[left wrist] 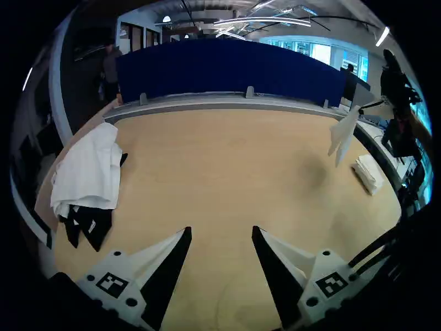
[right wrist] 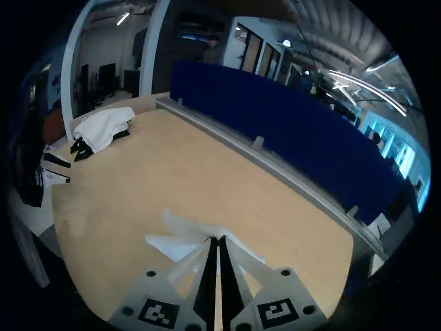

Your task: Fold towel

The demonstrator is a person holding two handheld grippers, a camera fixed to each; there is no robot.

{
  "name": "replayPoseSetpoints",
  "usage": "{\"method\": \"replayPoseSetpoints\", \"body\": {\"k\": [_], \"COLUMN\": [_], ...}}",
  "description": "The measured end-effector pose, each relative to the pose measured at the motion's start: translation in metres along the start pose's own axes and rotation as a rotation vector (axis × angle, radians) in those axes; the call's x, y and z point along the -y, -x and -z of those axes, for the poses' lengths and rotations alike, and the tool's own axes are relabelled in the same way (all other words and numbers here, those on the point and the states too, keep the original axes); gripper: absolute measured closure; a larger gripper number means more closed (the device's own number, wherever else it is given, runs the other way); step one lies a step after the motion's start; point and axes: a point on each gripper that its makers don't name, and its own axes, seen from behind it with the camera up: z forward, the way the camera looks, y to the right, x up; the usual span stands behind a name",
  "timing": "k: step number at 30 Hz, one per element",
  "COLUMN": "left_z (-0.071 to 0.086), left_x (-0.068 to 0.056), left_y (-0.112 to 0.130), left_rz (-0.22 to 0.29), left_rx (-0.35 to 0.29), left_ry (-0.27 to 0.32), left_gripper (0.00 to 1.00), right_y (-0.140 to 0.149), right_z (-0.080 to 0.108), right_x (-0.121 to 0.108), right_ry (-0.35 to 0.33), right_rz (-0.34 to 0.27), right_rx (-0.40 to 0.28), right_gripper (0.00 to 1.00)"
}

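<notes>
Your right gripper [right wrist: 218,243] is clenching a white towel [right wrist: 173,238], with the crumpled cloth fanning out just past the fingertips above the wooden desk [right wrist: 165,176]. Your left gripper [left wrist: 220,237] is hanging released, jaws wide apart over bare wood. A heap of white and black cloth [left wrist: 88,171] is lying by one desk edge. A blue divider [left wrist: 231,69] is lining the far edge.

Table [left wrist: 220,165] ahead of left gripper [left wrist: 220,234] jaws — pale wood grain, smooth, low sheen. Towel [right wrist: 172,237] between right gripper [right wrist: 216,240] jaws — white cloth, soft, creased. Both grippers: white matt plastic bodies, black inner faces.
</notes>
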Motion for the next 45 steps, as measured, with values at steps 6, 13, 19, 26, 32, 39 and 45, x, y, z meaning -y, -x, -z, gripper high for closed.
{"method": "replayPoseSetpoints", "body": {"k": [6,13,19,26,32,39,45], "left_z": [-0.006,-0.012,-0.015,-0.017,-0.017,-0.018,-0.018], "left_x": [-0.006,-0.013,-0.017,-0.024,-0.032,-0.037,-0.042], "left_y": [-0.005,-0.011,-0.016,-0.019,-0.022,-0.023,-0.026], "left_rz": [-0.014,-0.027,-0.031,-0.037,-0.049,-0.058,-0.068], "left_rx": [0.004,0.010,0.013,0.018,0.019,0.023,0.025], "left_ry": [0.001,-0.002,-0.005,-0.007,-0.004,0.000,0.007], "left_gripper": [0.19,0.20,0.20,0.20,0.20,0.20,0.20], "right_y": [0.019,0.039,0.054,0.072,0.087,0.104,0.123], "right_z": [0.013,0.028,0.040,0.050,0.054,0.062,0.074], "right_x": [-0.037,-0.079,-0.112,-0.138,-0.149,-0.153,-0.156], "right_ry": [0.037,0.079,0.108,0.131,0.138,0.145,0.154], "right_rz": [-0.008,-0.026,-0.040,-0.060,-0.079,-0.095,-0.118], "right_rx": [0.017,0.029,0.043,0.057,0.072,0.086,0.101], "right_gripper": [0.97,0.97,0.97,0.97,0.97,0.97,0.97]}}
